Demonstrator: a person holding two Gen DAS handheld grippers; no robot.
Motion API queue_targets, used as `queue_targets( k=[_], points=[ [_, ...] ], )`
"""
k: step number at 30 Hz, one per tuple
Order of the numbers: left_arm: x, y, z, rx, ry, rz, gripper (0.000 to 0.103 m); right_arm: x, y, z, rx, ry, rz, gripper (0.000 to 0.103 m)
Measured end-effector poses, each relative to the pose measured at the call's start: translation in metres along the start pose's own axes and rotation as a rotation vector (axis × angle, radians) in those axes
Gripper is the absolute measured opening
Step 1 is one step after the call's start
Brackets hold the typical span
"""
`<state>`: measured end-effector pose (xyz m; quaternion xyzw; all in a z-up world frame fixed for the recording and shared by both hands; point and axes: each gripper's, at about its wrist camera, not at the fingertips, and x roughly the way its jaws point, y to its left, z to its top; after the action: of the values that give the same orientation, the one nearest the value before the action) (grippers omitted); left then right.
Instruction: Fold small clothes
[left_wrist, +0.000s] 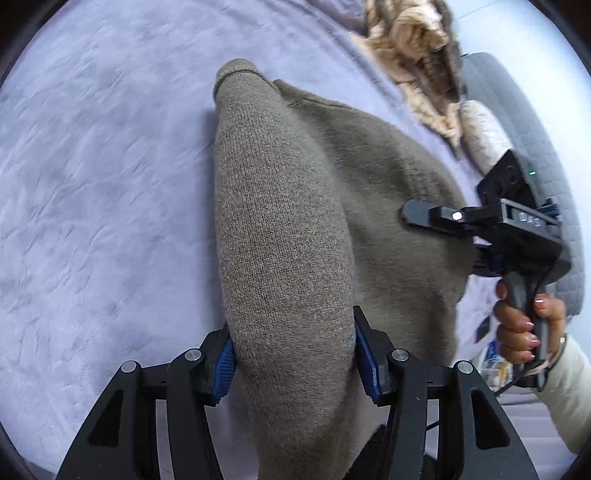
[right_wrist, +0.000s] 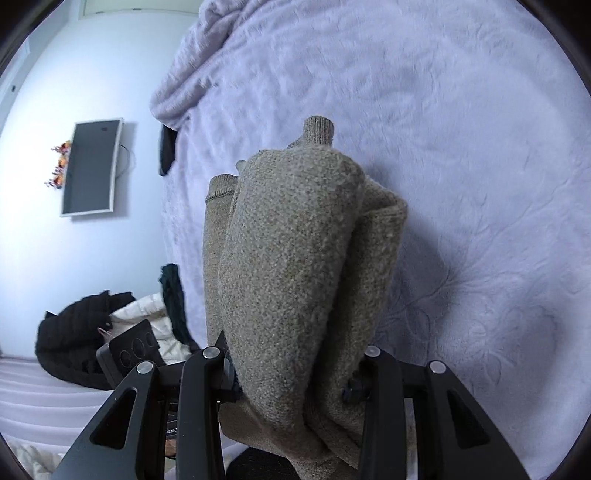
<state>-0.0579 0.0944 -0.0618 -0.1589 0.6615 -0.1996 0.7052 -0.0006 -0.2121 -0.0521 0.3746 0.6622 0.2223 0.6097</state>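
Your two views are evenly lit by soft, cool daylight with no glare. The sweater (right_wrist: 295, 266) throws a faint shadow to its right on the blanket (right_wrist: 461, 147). Fisheye bending curves everything near the dark round borders. Motion blur smears the blanket and the tan bundle (left_wrist: 417, 55) in your left view; close-up knit looks soft.

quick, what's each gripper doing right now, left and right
Left gripper: closed on the brown sweater.
Right gripper: closed on the same sweater.
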Motion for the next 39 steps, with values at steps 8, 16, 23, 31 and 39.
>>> queue_targets(
  k=[8, 16, 23, 31, 39],
  points=[
    [-0.023, 0.013, -0.014, -0.008, -0.046, 0.05, 0.062, 0.005, -0.015, 0.01, -0.017, -0.049, -0.299, 0.071],
    [-0.063, -0.001, -0.008, 0.063, -0.107, 0.051, 0.062, -0.059, 0.004, -0.014, -0.021, -0.173, -0.397, 0.032],
    [-0.024, -0.041, -0.023, 0.173, -0.002, 0.045, 0.062, -0.032, 0.043, -0.053, -0.118, -0.108, -0.345, 0.024],
    [-0.006, -0.038, -0.04, 0.171, 0.028, 0.068, 0.062, -0.007, -0.021, -0.054, 0.012, -0.068, -0.413, 0.022],
    [-0.023, -0.042, -0.043, 0.156, 0.032, 0.117, 0.062, -0.033, -0.005, -0.067, -0.009, -0.091, -0.478, 0.023]
  ],
)
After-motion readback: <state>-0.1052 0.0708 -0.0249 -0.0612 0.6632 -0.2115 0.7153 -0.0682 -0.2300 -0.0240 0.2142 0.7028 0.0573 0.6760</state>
